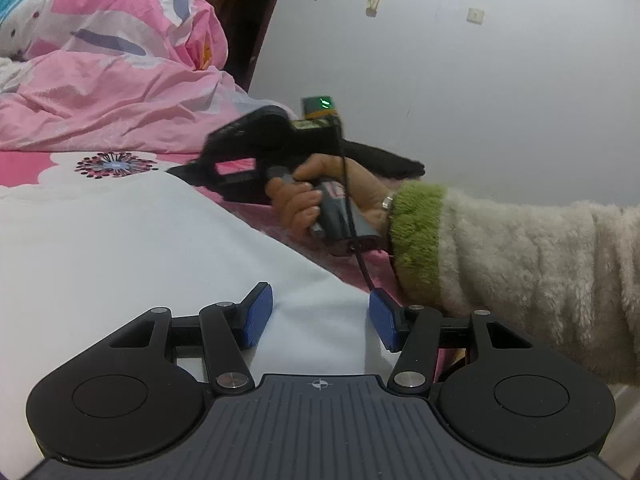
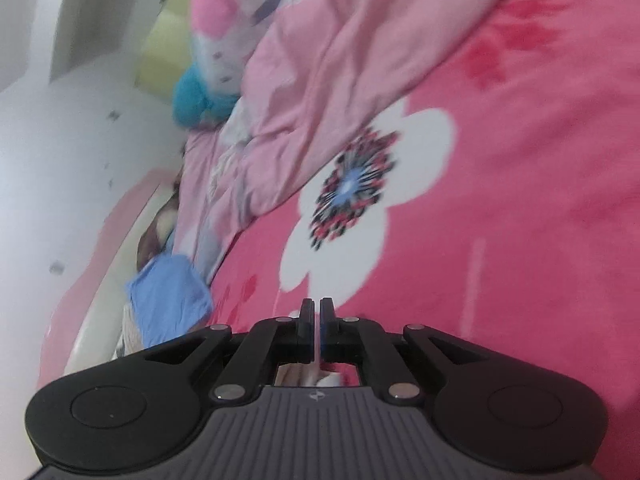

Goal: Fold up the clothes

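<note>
A smooth white cloth garment [image 1: 120, 248] is spread flat on the pink flowered bed [image 2: 520, 200], its edge running diagonally; left tool [image 1: 320, 322] released above it, right tool [image 2: 316, 320] clenched empty.

We are in a home bedroom: a bed with a pink flower-printed sheet [image 2: 520, 200], a rumpled pink floral duvet [image 1: 100, 92] and plain white walls [image 1: 480, 80].

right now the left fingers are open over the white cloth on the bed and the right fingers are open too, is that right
Not quite. The right gripper is shut: the right wrist view shows its black fingers nearly touching, with only a thin pale sliver between them. The rest holds: in the left wrist view the left gripper is open over the white cloth on the bed.
</note>
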Demonstrator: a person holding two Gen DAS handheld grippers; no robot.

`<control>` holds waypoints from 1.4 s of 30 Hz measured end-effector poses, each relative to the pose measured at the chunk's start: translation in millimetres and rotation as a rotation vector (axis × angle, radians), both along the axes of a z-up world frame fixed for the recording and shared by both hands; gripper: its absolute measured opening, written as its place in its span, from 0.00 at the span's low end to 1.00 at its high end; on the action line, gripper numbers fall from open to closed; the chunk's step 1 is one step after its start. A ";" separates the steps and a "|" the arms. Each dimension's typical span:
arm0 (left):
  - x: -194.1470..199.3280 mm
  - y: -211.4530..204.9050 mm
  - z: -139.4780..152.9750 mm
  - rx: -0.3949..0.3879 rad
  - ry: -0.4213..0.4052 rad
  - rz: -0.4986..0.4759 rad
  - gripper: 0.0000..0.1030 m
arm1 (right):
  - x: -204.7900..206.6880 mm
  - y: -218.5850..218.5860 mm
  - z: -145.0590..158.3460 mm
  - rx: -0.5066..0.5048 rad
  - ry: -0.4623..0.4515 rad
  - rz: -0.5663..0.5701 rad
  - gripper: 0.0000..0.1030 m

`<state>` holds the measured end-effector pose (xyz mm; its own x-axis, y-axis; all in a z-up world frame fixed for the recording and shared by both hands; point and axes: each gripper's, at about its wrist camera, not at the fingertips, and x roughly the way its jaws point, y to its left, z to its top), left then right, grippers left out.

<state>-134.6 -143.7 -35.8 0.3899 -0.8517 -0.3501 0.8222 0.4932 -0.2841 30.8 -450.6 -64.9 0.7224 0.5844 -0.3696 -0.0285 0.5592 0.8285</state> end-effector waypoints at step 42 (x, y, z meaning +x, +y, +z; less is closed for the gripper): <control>-51.2 141.2 -4.3 -0.146 0.151 0.089 0.54 | -52.5 188.1 86.2 -0.211 -0.114 0.392 0.03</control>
